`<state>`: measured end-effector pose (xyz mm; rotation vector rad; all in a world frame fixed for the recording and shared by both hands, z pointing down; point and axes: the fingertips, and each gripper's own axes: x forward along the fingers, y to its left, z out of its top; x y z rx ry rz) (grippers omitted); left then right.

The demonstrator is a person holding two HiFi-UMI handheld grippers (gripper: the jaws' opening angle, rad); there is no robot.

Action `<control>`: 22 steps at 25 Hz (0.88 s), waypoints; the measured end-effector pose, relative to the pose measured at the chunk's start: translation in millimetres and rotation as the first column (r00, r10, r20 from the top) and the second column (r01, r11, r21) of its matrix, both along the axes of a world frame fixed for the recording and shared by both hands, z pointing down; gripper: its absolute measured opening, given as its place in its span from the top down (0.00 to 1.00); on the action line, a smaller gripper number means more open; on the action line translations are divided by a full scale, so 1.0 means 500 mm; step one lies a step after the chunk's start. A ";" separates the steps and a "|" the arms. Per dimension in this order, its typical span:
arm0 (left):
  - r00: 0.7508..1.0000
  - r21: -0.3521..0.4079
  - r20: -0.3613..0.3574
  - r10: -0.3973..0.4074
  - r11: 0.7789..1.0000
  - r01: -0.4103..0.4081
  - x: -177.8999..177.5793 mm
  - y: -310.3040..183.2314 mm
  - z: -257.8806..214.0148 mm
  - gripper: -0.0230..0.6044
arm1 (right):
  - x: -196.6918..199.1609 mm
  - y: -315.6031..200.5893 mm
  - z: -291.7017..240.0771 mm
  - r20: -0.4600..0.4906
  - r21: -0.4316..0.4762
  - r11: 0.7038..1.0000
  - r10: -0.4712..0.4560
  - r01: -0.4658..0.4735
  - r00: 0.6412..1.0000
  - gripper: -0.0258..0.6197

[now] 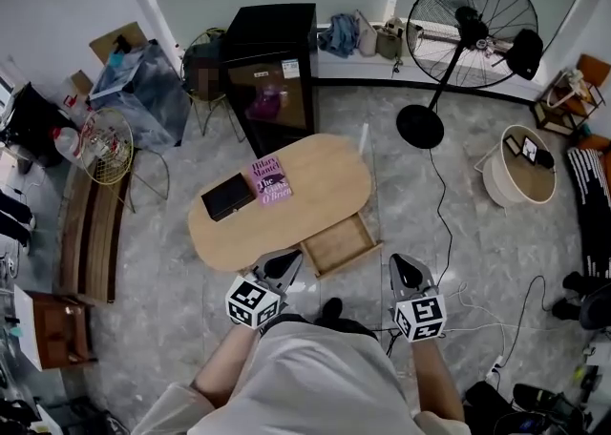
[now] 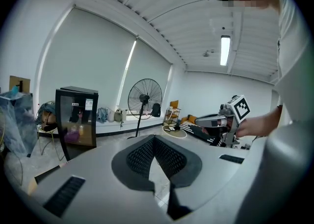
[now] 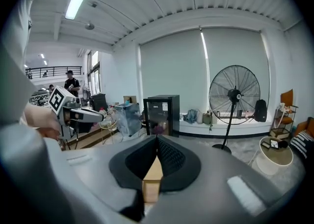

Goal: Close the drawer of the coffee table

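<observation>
Wooden drawer (image 1: pixel 336 244) open, between left tool (image 1: pixel 284 259), right tool (image 1: pixel 404 265)

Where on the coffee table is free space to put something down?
Bare: the coffee table's right half, from the purple book to the end near the fan; the open drawer looks empty. Crowded: the left part, black box beside the book.

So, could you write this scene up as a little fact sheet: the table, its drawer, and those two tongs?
table: oval wooden coffee table
drawer: drawer pulled out on the near side, looks empty
on top: purple book beside a black box
left tongs: left tongs shut, empty, near the drawer's left corner
right tongs: right tongs shut, empty, right of the drawer
</observation>
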<state>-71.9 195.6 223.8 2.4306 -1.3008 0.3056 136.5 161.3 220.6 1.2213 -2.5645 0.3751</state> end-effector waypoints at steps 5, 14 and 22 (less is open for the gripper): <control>1.000 -0.030 0.011 -0.003 1.000 0.003 0.023 -0.035 0.023 0.95 | 0.021 -0.043 0.028 0.009 -0.025 1.000 -0.002 0.002 1.000 0.94; 0.999 -0.058 0.046 0.027 0.998 -0.025 0.021 -0.111 0.056 0.95 | 0.025 -0.099 0.081 0.016 -0.078 0.997 0.030 -0.028 0.999 0.94; 0.993 -0.098 0.056 0.108 0.990 -0.102 -0.013 -0.195 0.109 0.95 | -0.017 -0.135 0.129 0.021 -0.134 0.985 0.109 -0.105 0.994 0.94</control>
